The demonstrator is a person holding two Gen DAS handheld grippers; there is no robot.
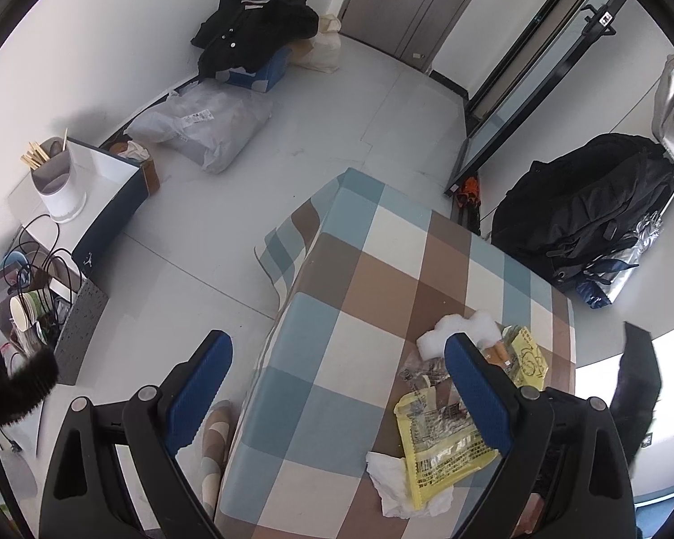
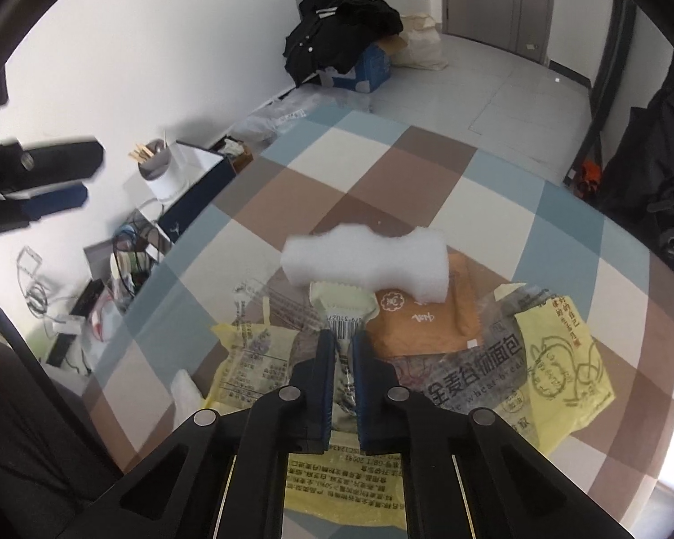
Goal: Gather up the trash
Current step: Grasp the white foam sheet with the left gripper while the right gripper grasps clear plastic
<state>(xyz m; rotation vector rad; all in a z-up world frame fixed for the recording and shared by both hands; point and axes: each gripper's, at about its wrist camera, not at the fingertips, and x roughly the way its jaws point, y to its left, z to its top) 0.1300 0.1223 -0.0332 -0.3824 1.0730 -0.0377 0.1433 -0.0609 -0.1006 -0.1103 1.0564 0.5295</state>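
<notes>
Right gripper pinches a thin wrapper that may slip; left gripper hangs wide, empty

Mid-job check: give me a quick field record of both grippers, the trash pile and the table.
left gripper: open, empty, above the table's left edge
right gripper: shut on clear wrapper with a barcode
trash pile: white foam block, orange packet, yellow bread bags, crumpled tissue
foam block: resting on the wrappers
table: checked cloth, trash at the near end
</notes>
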